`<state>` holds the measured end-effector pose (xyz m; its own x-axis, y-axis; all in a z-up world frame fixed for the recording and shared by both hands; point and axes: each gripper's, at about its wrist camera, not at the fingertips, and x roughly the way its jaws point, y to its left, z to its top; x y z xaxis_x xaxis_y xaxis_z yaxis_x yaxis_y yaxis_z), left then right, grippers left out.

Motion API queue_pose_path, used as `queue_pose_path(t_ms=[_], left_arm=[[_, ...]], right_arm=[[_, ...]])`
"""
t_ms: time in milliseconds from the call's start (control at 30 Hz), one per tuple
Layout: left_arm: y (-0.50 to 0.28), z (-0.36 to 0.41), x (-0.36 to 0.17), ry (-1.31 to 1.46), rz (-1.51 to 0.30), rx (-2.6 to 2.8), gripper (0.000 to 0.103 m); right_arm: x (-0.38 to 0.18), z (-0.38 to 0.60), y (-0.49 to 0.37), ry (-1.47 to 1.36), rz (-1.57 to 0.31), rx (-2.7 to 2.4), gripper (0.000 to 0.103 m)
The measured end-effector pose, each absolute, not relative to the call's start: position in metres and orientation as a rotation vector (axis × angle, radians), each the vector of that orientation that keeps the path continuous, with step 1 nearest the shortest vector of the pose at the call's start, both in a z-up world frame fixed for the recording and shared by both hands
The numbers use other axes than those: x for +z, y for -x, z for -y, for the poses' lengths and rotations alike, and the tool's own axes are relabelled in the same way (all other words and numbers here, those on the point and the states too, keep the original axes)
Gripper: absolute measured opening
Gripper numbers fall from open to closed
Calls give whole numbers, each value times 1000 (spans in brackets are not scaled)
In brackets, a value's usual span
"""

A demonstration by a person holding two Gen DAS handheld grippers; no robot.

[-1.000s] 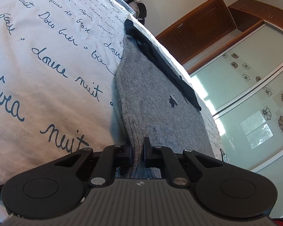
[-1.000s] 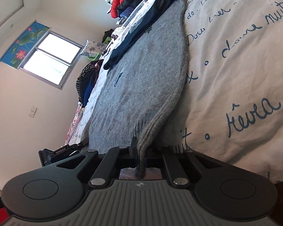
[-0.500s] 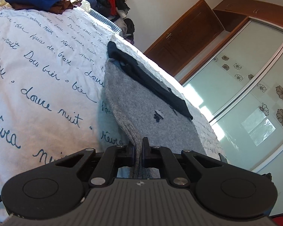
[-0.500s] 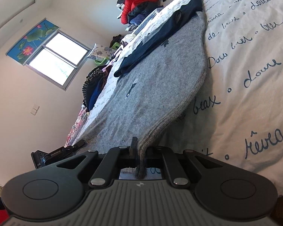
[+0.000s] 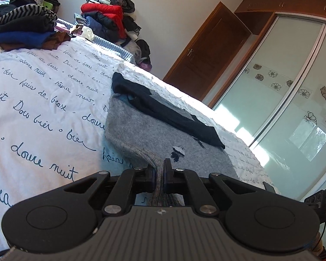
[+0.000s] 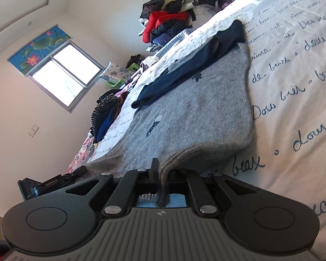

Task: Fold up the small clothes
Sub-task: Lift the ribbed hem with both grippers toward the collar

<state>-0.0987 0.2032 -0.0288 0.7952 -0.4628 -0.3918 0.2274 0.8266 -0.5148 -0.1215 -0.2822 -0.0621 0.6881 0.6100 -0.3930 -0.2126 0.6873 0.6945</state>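
Your left gripper (image 5: 160, 175) has its jaws squeezed tight on the ribbed bottom edge of the grey sweater (image 5: 145, 130). That edge sits right between the jaws, bunched into a thin fold, and a bit of it hangs down behind them. The rest of the sweater stretches away in front of the jaws, flat on the white bed cover (image 5: 39, 100) with blue writing. At the far end from the jaws a dark blue sleeve (image 5: 163, 111) lies across the sweater. Off to the left of the jaws, far away, there is a stack of folded clothes (image 5: 21, 32), and a pile of clothes (image 5: 110, 19) with red in it sits past the end of the bed. To the right of the jaws you see the glass wardrobe doors (image 5: 278, 108) with flowers on them.

Your left gripper points a little down toward the bed, and the bed looks tilted, so your wrist is rolled.

Your right gripper (image 6: 160, 174) also has its jaws clamped on the sweater's ribbed edge, which is pinched between them with a small end poking out behind. The grey knit spreads out in front of the jaws and to their left. The window (image 6: 60, 74) is far off on the left. This gripper points a little down too, and it is rolled to one side.
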Motion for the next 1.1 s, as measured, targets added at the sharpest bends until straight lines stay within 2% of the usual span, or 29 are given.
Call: queue_pose_path(t_ms=[600,1100], left_arm=[[62,-199,2,521,-406,-244,7],[-5,-143,-11,318,-546,-25,7]], right_arm=[[-25,272,88,-407,-507,367,6],[-46,269,50,-314,-529,252,6]])
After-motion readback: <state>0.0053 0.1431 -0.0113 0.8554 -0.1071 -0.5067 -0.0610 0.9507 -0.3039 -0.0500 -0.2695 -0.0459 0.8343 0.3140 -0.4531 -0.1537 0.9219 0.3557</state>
